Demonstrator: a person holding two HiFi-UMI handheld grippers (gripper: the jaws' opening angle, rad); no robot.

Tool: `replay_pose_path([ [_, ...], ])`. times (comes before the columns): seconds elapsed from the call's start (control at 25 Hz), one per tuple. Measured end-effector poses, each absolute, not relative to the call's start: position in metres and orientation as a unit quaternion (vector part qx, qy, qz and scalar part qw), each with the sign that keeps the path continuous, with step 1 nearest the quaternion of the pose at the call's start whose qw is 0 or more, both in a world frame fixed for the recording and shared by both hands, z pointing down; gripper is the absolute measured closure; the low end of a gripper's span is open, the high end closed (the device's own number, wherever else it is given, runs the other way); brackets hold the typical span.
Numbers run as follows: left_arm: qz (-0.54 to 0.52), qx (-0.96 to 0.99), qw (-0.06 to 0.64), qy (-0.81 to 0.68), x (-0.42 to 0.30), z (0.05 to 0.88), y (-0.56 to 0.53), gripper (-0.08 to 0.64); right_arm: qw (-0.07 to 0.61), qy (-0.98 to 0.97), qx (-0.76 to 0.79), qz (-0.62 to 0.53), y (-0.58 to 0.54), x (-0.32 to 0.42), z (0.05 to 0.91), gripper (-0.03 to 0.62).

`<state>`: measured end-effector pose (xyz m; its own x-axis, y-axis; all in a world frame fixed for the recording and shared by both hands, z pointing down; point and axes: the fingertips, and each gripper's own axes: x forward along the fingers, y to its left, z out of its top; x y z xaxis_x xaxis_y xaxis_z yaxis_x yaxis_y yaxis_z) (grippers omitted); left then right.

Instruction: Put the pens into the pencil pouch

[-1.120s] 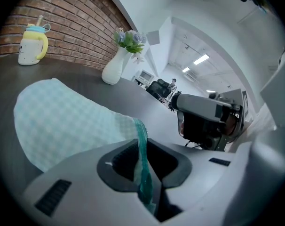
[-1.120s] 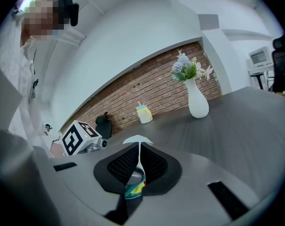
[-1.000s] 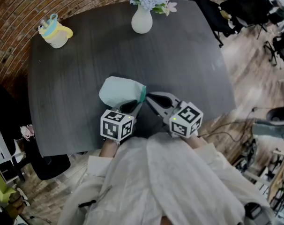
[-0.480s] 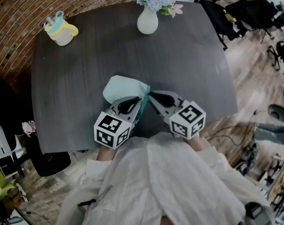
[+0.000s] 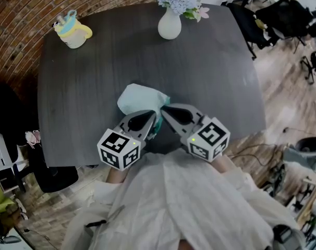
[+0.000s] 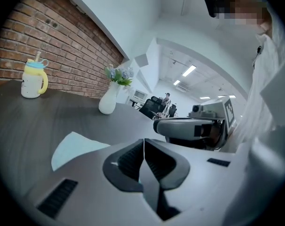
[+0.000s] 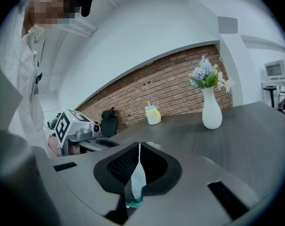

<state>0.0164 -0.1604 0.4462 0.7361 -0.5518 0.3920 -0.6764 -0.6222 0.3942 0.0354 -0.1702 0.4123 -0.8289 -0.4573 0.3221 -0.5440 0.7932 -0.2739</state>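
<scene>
A dark, wood-grained table point(image 5: 95, 77) with rounded corners stands on a pale plank floor point(image 5: 283, 92). A red brick wall point(image 5: 20, 20) curves along its far left side. Black office chairs point(image 5: 278, 17) crowd the floor beyond the table's far right corner. Overhead, the white wall point(image 6: 119, 13) meets a white ceiling, with bright strip lights point(image 6: 188, 70) further back.

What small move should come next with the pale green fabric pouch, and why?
Probably ease the grippers apart to spread its mouth: the right gripper is shut on the near edge of the pale green fabric pouch, the left gripper is shut beside it, and the pouch looks flat.
</scene>
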Motion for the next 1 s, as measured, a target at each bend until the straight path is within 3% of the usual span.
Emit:
replay_pose_path([
  [1.0, 0.144, 0.883, 0.280, -0.349, 0.016, 0.460, -0.146, 0.554, 0.147, -0.933, 0.259, 0.200, -0.155, 0.038, 0.432, 0.586],
])
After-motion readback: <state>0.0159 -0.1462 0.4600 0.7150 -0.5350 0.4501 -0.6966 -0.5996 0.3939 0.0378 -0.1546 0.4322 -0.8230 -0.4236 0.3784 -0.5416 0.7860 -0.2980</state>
